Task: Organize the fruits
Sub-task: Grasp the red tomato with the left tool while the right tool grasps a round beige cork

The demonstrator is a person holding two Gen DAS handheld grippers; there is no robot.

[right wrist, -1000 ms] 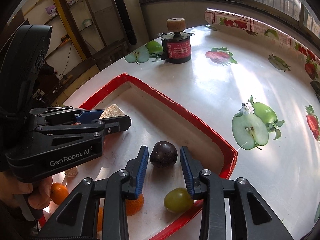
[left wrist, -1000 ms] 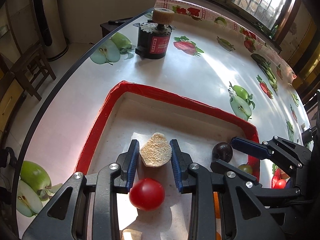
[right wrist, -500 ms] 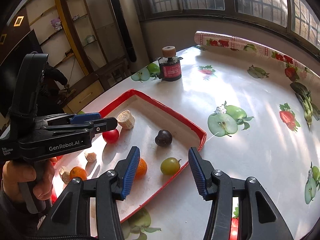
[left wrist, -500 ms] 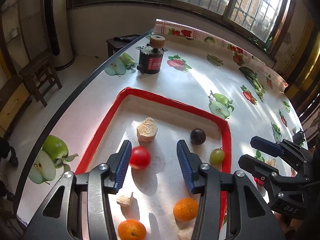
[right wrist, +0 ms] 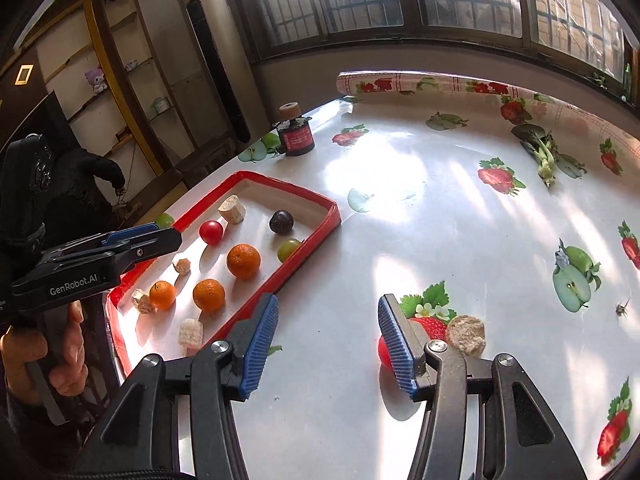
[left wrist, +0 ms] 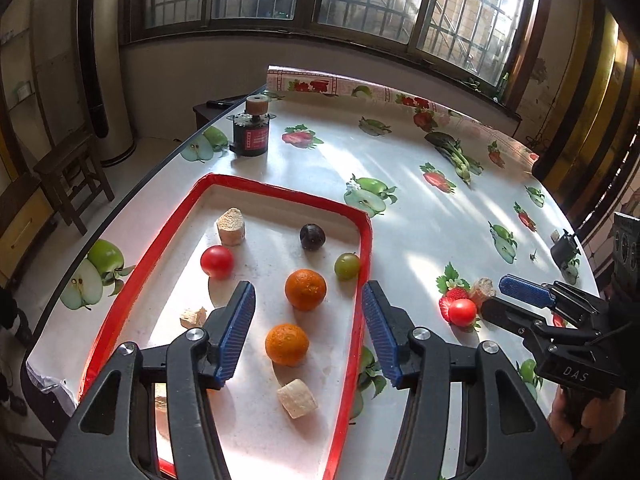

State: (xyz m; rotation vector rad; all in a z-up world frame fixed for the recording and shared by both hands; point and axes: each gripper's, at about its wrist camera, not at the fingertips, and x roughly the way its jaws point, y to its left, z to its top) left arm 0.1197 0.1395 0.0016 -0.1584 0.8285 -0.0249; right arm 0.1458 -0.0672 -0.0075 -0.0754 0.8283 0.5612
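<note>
Home dining room, fruit-print tablecloth (left wrist: 420, 216), shelves (right wrist: 120, 92)

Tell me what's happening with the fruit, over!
Left gripper and right gripper open, empty. Red tray holds most fruit. Red tomato and a beige chunk sit outside on the table.

A table (left wrist: 420, 232) under a fruit-printed cloth carries a red-rimmed tray (left wrist: 362, 280), a black motor (left wrist: 251, 136) near its far edge, and a loose tomato (left wrist: 462, 312) touching a beige chunk (left wrist: 482, 288).

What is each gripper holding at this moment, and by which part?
Nothing is held. The left gripper is open above the red tray; the right gripper is open over the table, beside a red tomato.
</note>
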